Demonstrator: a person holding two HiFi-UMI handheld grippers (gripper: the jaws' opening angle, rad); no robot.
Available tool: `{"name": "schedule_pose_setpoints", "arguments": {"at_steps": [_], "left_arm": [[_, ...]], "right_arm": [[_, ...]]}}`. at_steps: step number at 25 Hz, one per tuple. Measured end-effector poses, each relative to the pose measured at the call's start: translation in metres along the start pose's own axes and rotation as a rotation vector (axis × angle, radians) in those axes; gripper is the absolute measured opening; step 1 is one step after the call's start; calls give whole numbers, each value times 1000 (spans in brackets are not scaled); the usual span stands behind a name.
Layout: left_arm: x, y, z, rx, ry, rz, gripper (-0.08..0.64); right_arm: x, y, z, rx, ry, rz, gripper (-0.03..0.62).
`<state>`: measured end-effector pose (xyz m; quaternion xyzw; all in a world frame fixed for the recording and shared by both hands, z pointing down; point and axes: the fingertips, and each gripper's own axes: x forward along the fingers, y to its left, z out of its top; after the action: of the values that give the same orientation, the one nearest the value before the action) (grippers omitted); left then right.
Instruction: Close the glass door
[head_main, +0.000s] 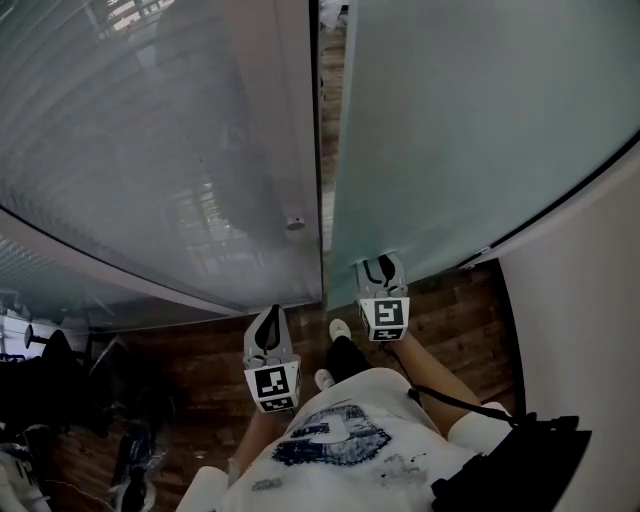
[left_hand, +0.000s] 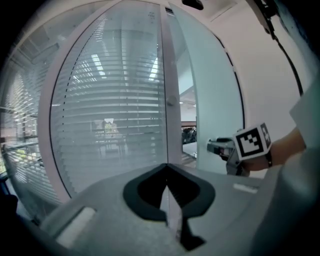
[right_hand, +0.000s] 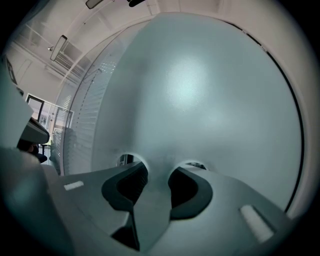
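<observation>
The frosted glass door (head_main: 450, 130) stands ajar, with a narrow gap (head_main: 325, 120) between its edge and the glass wall with blinds (head_main: 150, 150). My right gripper (head_main: 380, 270) points level at the frosted door (right_hand: 200, 90) near that edge. Its jaws stand apart with only the glass in front of them, and the tips are at or almost on the pane. From the left gripper view, the right gripper (left_hand: 220, 147) shows against the door (left_hand: 215, 100). My left gripper (head_main: 268, 325) hangs lower and to the left, facing the metal post (left_hand: 167, 75) of the glass wall. Its jaws (left_hand: 167, 167) meet, with nothing between them.
A small round fitting (head_main: 294, 223) sits on the glass wall near the gap. A white wall (head_main: 590, 300) runs along the right. Underfoot is a wooden floor (head_main: 450, 320) with the person's shoes (head_main: 340, 328). Dark clutter (head_main: 60, 390) lies at lower left and a black bag (head_main: 520, 460) at lower right.
</observation>
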<state>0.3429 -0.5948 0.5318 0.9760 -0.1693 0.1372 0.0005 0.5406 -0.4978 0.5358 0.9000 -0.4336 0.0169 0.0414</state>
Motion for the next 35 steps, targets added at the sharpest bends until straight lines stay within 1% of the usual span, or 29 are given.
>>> {"name": "schedule_pose_setpoints", "arguments": {"at_steps": [4, 10, 17, 21, 29, 35], "left_arm": [[15, 14, 7, 11, -8, 1, 3], [37, 17, 26, 15, -57, -17, 3], [55, 20, 34, 22, -59, -10, 3], [60, 28, 34, 19, -58, 8, 3], [63, 28, 36, 14, -61, 14, 3], [56, 26, 29, 12, -52, 24, 3]], "right_arm": [[18, 3, 3, 0, -7, -16, 126], [42, 1, 4, 2, -2, -43, 127], [71, -7, 4, 0, 6, -81, 127], [69, -7, 5, -5, -4, -98, 129], [71, -8, 5, -6, -2, -89, 129], [73, -8, 3, -5, 2, -84, 129]]}}
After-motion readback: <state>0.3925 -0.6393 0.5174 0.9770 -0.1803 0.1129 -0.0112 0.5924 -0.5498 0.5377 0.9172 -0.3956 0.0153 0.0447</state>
